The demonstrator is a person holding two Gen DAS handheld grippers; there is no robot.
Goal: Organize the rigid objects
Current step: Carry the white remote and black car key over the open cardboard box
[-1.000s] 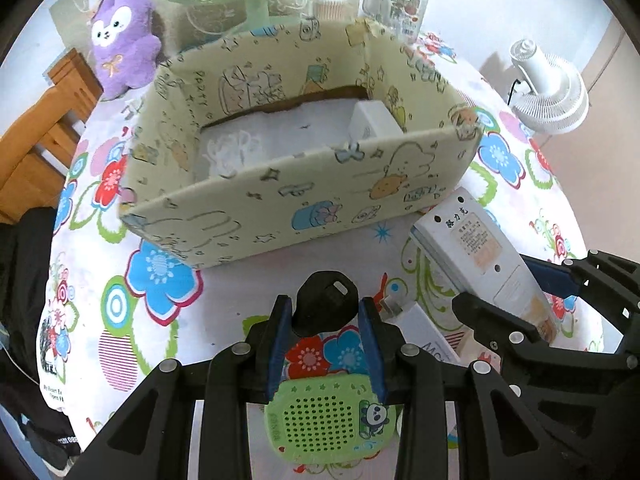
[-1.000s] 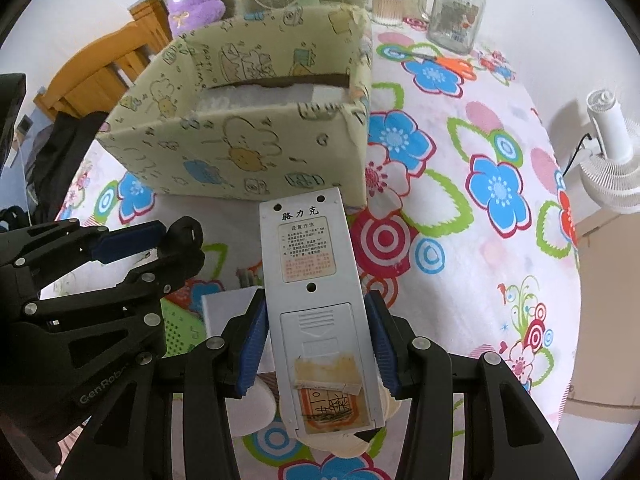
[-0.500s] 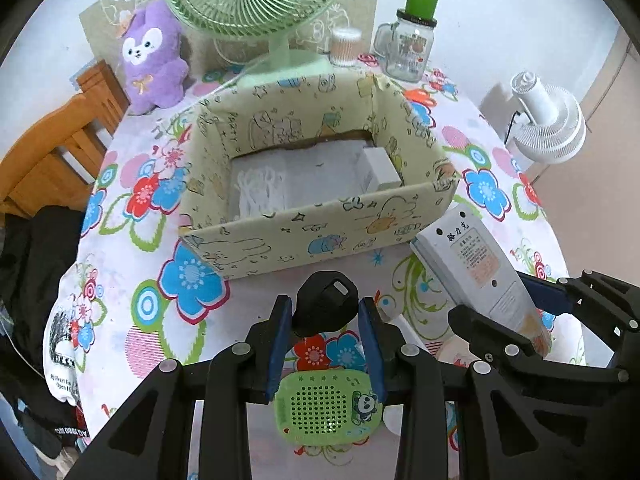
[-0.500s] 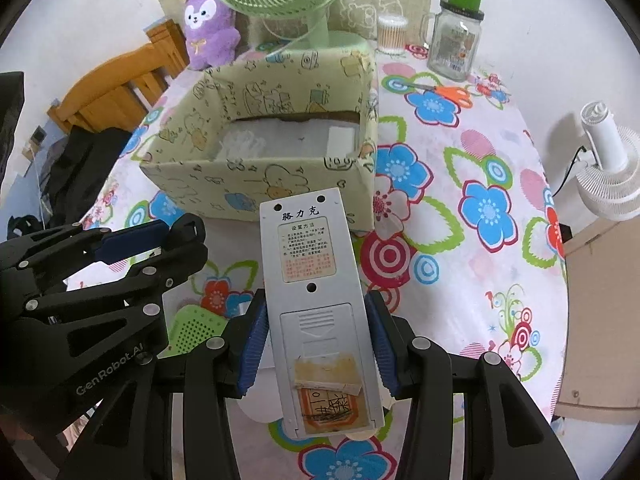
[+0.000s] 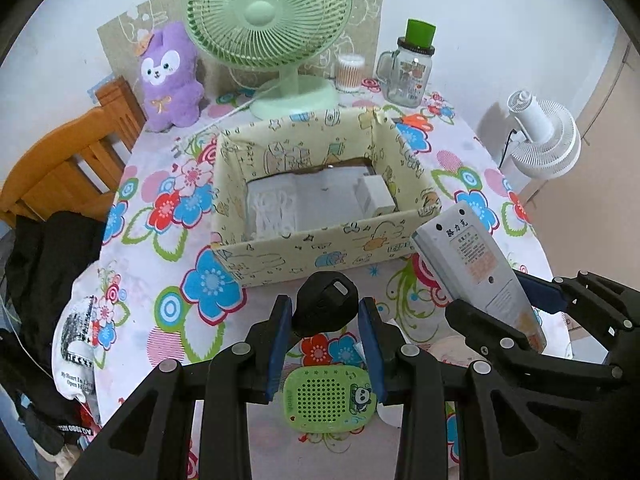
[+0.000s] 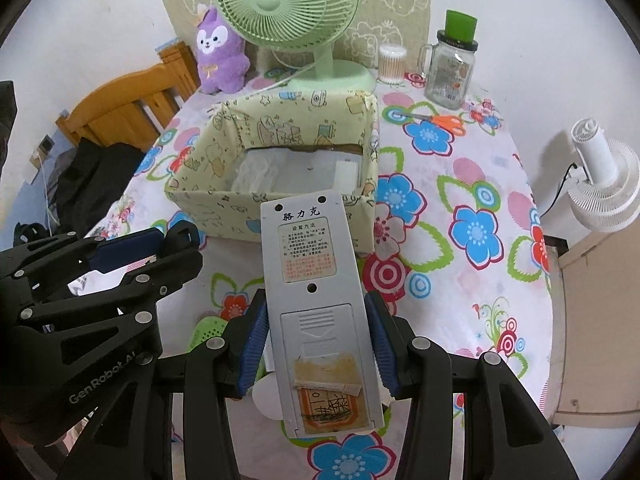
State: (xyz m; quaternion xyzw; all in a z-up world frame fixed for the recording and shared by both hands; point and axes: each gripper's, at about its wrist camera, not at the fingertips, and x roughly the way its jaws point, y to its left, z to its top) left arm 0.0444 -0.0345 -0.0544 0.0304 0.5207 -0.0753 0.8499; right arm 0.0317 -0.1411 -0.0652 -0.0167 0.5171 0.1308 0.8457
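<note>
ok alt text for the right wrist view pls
The right gripper holds a grey remote control back-side up above a flowered tablecloth, its top end toward an open patterned box. The left gripper is at the left, and a green fan stands behind the box.

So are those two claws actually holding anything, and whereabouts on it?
Yes. The left gripper pinches a small black object by its sides; the right gripper clamps the grey remote across its lower half, near the battery cover.
</note>
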